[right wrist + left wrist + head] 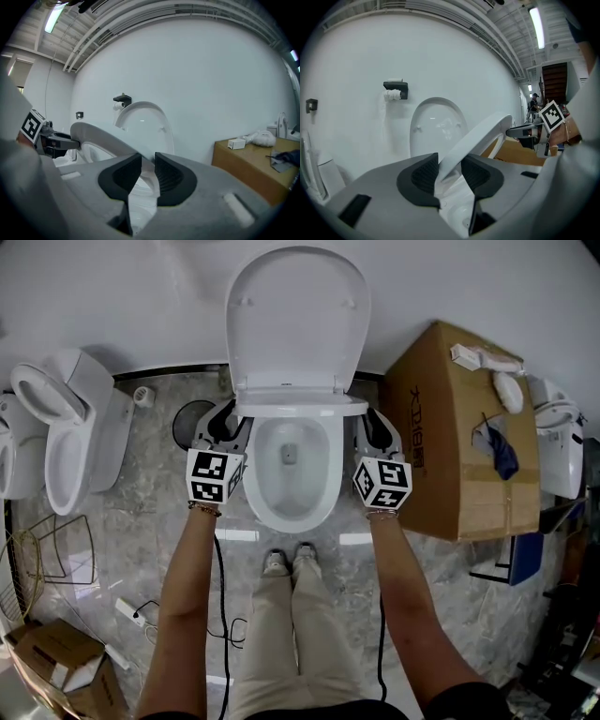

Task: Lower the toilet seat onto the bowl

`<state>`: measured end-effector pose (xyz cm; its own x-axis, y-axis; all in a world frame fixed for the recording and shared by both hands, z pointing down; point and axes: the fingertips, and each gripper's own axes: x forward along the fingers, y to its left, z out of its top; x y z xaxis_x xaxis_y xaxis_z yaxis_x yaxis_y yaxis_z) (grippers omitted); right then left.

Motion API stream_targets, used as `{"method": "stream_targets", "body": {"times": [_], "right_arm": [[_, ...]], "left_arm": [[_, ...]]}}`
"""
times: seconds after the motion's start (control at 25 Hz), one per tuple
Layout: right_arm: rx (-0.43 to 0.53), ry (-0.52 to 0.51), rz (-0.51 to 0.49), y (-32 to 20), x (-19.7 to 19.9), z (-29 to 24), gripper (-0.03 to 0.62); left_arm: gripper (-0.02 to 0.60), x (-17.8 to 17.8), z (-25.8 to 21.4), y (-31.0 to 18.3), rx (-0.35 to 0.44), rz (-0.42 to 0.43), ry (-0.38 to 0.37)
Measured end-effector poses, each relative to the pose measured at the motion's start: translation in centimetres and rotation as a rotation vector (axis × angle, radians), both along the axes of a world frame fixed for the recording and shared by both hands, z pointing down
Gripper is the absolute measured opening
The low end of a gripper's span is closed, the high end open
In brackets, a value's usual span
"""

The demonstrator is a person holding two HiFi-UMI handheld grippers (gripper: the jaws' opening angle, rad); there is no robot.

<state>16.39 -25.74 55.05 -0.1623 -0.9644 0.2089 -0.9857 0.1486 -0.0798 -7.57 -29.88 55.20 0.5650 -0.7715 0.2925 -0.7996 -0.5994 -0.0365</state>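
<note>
**Both tools clamped on the tilted seat**

Nearest, the person's pale shoes (289,563) stand on the grey marbled floor (122,549), just in front of the white ceramic toilet bowl (323,507). Both forearms reach forward, one on each side of the bowl.

The left tool (232,418) (450,169) is closed narrowly on the left edge of the white plastic toilet seat (300,406) (480,133), with its dark pads pressing on both faces. The right tool (367,420) (147,169) grips the right edge in the same way. The seat hangs tilted between them, its near end raised clear of the bowl's rim and its far end at the hinge.

Beyond the seat, the white oval lid (298,315) stands upright against the white wall (141,296). A black paper holder with a white roll (395,90) sits on the wall to the left of the lid.

A second white toilet (70,427) stands to the left. A brown cardboard box (459,456) stands just beside the bowl on the right.
</note>
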Motion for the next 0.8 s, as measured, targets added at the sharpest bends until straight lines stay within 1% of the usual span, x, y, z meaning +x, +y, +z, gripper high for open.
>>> {"method": "stream_targets", "body": {"times": [0.2,0.48,0.8], "right_arm": [[-0.009,-0.002,-0.003,1.5,-0.1,0.9,0.081],[-0.017,-0.013,0.005,3.1,-0.2,1.9,0.081],[-0.035,-0.007,-0.001,4.5,-0.4,2.9,0.081]], "left_arm": [[0.138,-0.1,0.9,1.5,0.000,0.004,-0.015],[0.138,-0.2,1.9,3.2,-0.004,0.012,-0.065],[0.143,-0.2,2.5,4.5,0.005,0.022,-0.081]]}}
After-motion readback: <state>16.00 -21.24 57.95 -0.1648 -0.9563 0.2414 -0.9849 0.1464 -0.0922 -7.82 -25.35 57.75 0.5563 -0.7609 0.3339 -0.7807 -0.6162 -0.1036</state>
